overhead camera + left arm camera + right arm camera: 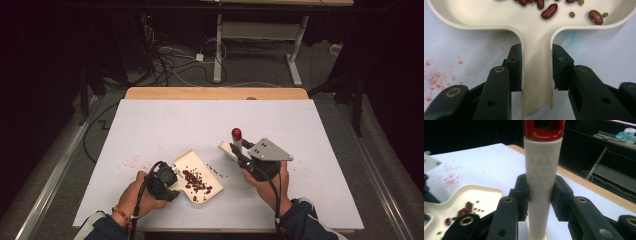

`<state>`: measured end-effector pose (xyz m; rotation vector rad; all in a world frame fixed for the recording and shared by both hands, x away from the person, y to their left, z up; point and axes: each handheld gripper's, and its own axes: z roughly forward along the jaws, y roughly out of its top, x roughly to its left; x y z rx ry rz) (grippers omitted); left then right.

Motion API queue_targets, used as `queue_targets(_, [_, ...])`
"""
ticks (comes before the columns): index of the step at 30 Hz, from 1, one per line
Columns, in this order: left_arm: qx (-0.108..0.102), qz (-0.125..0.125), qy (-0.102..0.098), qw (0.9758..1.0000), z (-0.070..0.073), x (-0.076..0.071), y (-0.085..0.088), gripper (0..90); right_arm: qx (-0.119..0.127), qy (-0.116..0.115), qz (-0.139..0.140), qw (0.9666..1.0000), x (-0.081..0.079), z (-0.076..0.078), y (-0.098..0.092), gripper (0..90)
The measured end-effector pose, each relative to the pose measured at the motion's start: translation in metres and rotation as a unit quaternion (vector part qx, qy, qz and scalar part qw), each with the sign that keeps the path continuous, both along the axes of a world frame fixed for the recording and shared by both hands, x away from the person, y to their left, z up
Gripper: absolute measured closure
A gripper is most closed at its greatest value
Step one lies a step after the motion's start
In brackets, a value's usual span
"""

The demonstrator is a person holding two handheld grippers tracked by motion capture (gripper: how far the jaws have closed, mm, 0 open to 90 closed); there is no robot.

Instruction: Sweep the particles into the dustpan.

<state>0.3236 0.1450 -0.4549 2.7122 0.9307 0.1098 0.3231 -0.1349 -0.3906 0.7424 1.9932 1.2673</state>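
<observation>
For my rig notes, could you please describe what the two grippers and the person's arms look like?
Both grippers are black with two jaws studded with brass-ringed rivets. The right gripper carries a grey three-cornered plate; the left gripper trails a black cable. The person wears dark blue sleeves with light trim and an orange bracelet.

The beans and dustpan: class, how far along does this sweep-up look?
Done: most beans lie in the cream dustpan. In hand: left gripper clamps its handle; right gripper clamps the brush handle. Left: a few stray beans on the white table.
</observation>
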Motion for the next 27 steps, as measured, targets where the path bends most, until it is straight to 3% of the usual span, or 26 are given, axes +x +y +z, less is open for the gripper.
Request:
queue_targets(5, [-0.006,0.008,0.003,0.9999,0.0,0.001,-0.002,64.0,-0.002,-0.001,0.021,0.9998,-0.014,-0.006,0.022,69.3])
queue_targets(15, [-0.001,0.01,-0.002,0.9999,0.0,0.002,-0.009,64.0,0.019,0.003,0.073,0.9971,-0.034,-0.008,0.054,69.2])
queue_targets(21, [-0.008,0.011,0.001,0.9999,0.0,0.003,-0.007,64.0,0.05,0.001,0.106,0.9931,-0.037,0.0,0.048,70.1])
queue_targets(25, [-0.007,0.007,0.0,1.0,0.0,0.004,-0.006,63.9,0.053,-0.026,0.089,0.9943,-0.033,0.006,0.039,70.1])
queue_targets(27, [-0.009,0.007,0.0,0.9999,0.0,0.004,-0.006,64.0,0.063,-0.024,0.086,0.994,-0.031,0.011,0.033,70.1])
